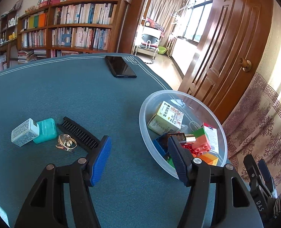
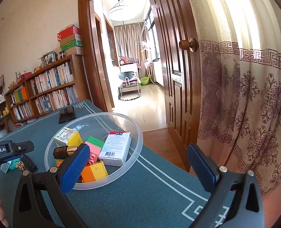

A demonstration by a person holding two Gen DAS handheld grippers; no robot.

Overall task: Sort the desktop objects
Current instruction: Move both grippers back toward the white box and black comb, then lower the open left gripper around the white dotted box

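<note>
My left claw (image 1: 139, 158) hangs apart and empty above the mat (image 1: 64, 98), between the bowl (image 1: 143, 114) of sorted things and the leftover comb (image 1: 77, 133), ring (image 1: 66, 143) and boxes, ready to fetch one. My right claw (image 2: 138, 168) waits apart, empty.

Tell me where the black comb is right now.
In the left wrist view the black comb lies on the green mat, left of the clear bowl, beside the gold ring.

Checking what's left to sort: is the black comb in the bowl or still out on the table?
Out. The black comb lies on the mat, left of the bowl.
</note>
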